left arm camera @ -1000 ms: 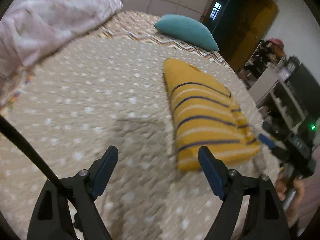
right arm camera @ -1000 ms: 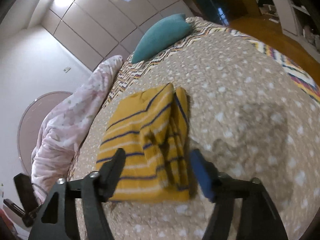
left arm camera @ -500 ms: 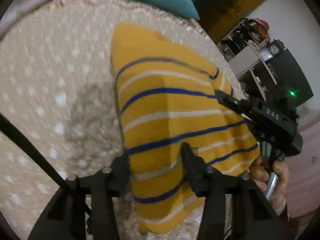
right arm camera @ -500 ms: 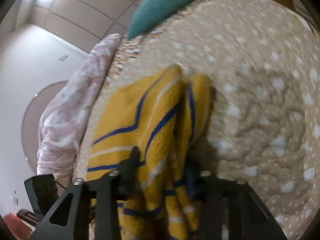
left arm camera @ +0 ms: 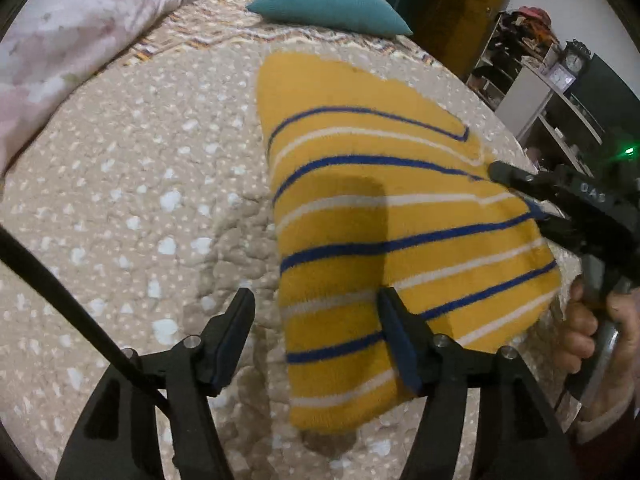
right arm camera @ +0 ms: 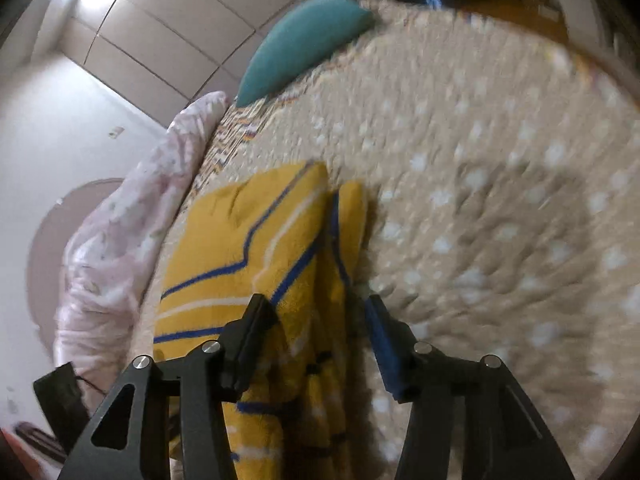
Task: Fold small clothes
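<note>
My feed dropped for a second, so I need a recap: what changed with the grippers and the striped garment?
Both hand-held grippers closed in on the yellow striped garment, narrowed around its near edge half a second ago, and have reopened: left hand-held gripper and right hand-held gripper now straddle it, jaws apart. The garment stays folded on the bedspread; teal pillow unchanged.

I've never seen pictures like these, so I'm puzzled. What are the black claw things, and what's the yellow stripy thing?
Each claw is a hand-held gripper, a two-finger tool a person carries, with a camera looking along its fingers. One picture comes from the left hand-held gripper, the other from the right hand-held gripper. Both are open around the edges of a folded yellow striped garment lying on a dotted bedspread. Behind it are a teal pillow and a pink blanket.
</note>
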`<action>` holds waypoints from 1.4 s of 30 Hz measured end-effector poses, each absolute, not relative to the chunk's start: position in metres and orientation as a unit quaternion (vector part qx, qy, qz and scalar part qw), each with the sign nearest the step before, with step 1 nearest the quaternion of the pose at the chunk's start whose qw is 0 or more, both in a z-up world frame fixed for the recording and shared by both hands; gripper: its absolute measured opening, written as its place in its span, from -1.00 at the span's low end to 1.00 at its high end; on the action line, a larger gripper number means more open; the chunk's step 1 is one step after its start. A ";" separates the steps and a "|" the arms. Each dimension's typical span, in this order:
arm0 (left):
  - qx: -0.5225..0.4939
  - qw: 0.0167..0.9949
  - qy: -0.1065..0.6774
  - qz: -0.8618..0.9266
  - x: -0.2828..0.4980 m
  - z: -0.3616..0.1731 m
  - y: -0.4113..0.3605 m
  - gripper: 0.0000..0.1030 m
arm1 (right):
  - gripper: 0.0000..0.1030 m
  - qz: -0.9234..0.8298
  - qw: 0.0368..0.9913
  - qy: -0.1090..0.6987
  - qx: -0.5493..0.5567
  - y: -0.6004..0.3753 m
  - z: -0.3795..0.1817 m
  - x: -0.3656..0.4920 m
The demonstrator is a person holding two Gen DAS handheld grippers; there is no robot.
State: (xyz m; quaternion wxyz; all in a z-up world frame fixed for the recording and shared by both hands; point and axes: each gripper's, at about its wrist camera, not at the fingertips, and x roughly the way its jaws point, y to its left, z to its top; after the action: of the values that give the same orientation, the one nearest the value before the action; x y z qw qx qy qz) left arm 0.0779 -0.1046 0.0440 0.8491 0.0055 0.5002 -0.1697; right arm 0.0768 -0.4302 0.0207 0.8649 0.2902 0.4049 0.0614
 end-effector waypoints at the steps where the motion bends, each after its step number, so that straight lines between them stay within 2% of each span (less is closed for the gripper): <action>1: 0.004 0.854 0.492 -0.168 0.073 0.052 -0.101 0.23 | 0.04 0.054 0.875 0.395 0.275 -0.427 0.032 0.073; 7: -0.019 0.888 0.437 -0.140 0.027 0.089 -0.073 0.30 | -0.01 0.149 0.898 0.336 0.241 -0.379 0.094 0.043; 9: -0.011 0.901 0.416 -0.125 0.008 0.099 -0.065 0.34 | -0.01 0.195 0.880 0.354 0.248 -0.362 0.085 0.045; 12: 0.015 0.926 0.368 -0.080 -0.016 0.118 -0.054 0.48 | -0.01 0.165 0.867 0.403 0.244 -0.357 0.048 0.050; 13: 0.030 0.940 0.335 -0.049 -0.029 0.127 -0.049 0.61 | -0.17 0.141 0.865 0.414 0.246 -0.362 0.038 0.051; 14: 0.039 0.950 0.310 -0.028 -0.038 0.134 -0.046 0.80 | -0.59 0.122 0.862 0.421 0.256 -0.371 0.024 0.051; 15: 0.047 0.958 0.283 -0.008 -0.048 0.141 -0.044 0.90 | -0.74 0.116 0.858 0.418 0.274 -0.384 0.015 0.045; 16: 0.055 0.966 0.253 0.008 -0.060 0.148 -0.041 1.00 | -0.78 0.114 0.854 0.413 0.296 -0.396 0.011 0.037; 18: 0.060 0.976 0.206 0.023 -0.080 0.160 -0.038 1.00 | -0.77 0.105 0.852 0.410 0.309 -0.407 0.014 0.025; 23: 0.039 0.988 0.152 0.004 -0.112 0.176 -0.038 1.00 | -0.28 0.077 0.886 0.392 0.235 -0.389 0.048 -0.014; 24: 0.038 0.988 0.153 -0.003 -0.114 0.177 -0.038 1.00 | -0.24 0.078 0.892 0.386 0.222 -0.383 0.055 -0.025; 30: 0.041 0.979 0.198 -0.040 -0.127 0.168 -0.041 1.00 | -0.11 0.089 0.908 0.375 0.165 -0.341 0.071 -0.061; 34: 0.027 0.969 0.242 -0.037 -0.133 0.156 -0.032 1.00 | -0.06 0.102 0.904 0.386 0.154 -0.316 0.064 -0.073; 38: 0.018 0.961 0.273 -0.030 -0.137 0.145 -0.026 1.00 | 0.13 0.106 0.900 0.393 0.154 -0.300 0.054 -0.090; 42: 0.025 0.956 0.291 -0.030 -0.137 0.134 -0.030 1.00 | 0.16 0.089 0.899 0.403 0.147 -0.292 0.043 -0.106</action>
State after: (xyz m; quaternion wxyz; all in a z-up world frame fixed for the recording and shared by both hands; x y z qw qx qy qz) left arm -0.1368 -0.0295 0.1342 0.9561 0.0246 0.2906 -0.0298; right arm -0.1056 -0.2919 0.0426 0.8988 0.1474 0.4031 0.0892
